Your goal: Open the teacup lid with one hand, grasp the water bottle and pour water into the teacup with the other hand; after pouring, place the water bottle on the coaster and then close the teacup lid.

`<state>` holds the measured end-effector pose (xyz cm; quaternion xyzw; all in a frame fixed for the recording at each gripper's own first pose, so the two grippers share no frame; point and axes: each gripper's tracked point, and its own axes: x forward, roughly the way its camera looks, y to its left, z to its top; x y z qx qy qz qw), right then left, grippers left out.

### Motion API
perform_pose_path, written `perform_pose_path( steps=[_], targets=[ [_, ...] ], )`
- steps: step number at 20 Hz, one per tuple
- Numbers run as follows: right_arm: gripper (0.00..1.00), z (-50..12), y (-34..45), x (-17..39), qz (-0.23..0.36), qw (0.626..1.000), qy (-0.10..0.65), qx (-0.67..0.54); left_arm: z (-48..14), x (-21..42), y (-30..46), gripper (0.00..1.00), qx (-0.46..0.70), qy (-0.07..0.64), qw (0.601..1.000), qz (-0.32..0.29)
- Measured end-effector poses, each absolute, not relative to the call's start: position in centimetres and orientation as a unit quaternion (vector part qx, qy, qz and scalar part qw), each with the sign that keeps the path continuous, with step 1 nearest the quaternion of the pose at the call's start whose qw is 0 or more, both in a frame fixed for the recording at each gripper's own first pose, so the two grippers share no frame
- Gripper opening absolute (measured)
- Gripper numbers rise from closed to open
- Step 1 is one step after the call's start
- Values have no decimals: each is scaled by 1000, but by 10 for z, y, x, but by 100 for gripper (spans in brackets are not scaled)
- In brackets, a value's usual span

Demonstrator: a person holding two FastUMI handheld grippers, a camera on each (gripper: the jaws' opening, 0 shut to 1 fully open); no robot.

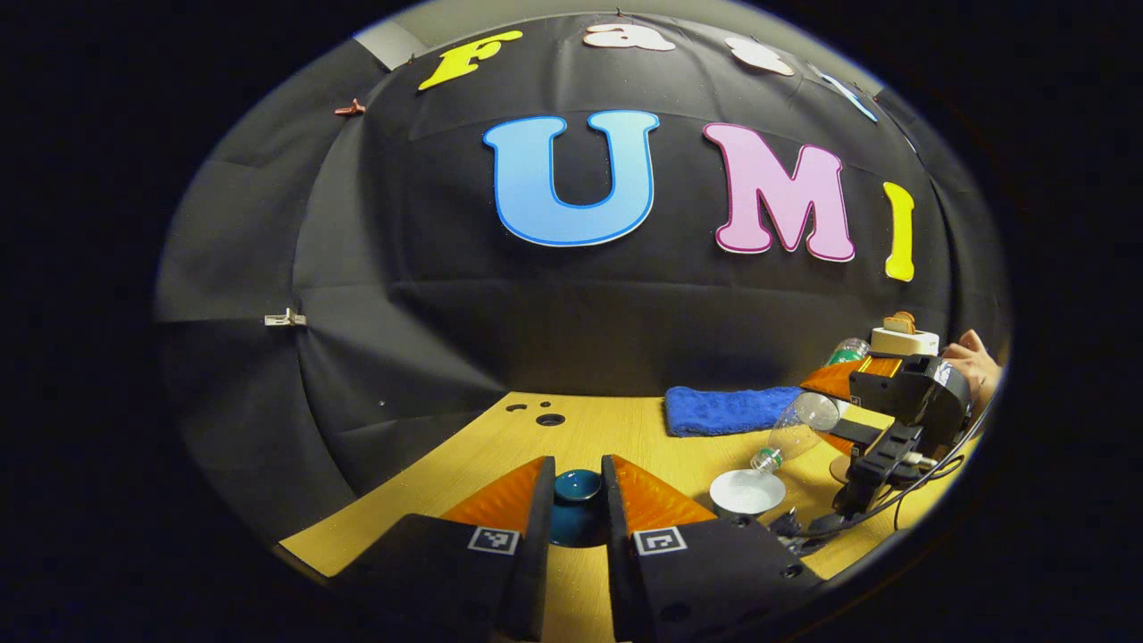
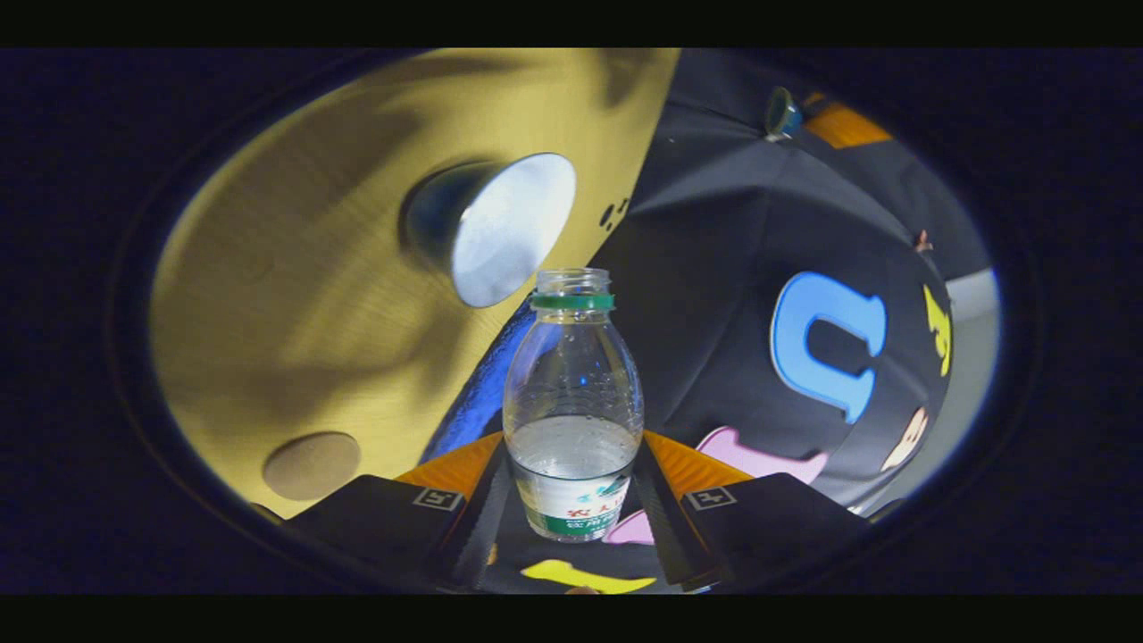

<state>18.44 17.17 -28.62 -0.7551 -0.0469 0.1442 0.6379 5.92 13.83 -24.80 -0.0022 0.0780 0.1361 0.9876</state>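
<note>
The wooden surface carries everything, and the white-lined teacup near its front edge is my landmark. Behind the teacup lies a folded blue towel; just beside it, on the far side from the lid, sits a round coaster. Tipped over the teacup, mouth down toward its rim, is the water bottle, clear thin plastic, roughly a third full, so I judge it light, squashy and a bit slick; the right tool clenches it low on the labelled body, a sensible hold. Well to the teacup's other side, the left tool grips the small teal lid, hard, glazed, probably chippable, by its knob.
</note>
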Motion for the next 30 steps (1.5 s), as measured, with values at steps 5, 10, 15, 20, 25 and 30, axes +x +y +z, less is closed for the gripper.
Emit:
perform_pose_path(
  steps=[5, 10, 15, 20, 25, 30],
  targets=[
    [75, -297, 174, 171, 164, 771, 15, -616, -247, 64, 136, 33, -15, 80, 987, 139],
    [74, -279, 184, 156, 194, 892, 55, -404, -249, 69, 130, 32, -6, 89, 985, 146],
    [76, -253, 177, 153, 212, 955, 72, -194, -246, 83, 103, 32, 2, 88, 988, 130],
    [76, -241, 147, 151, 206, 974, 58, -81, -246, 102, 67, 33, -5, 88, 991, 102],
    [76, -247, 100, 158, 193, 979, 60, 14, -246, 113, 41, 32, 9, 88, 993, 82],
    [76, -277, 74, 158, 177, 980, 79, 51, -247, 123, 24, 32, 16, 91, 993, 70]
  ],
)
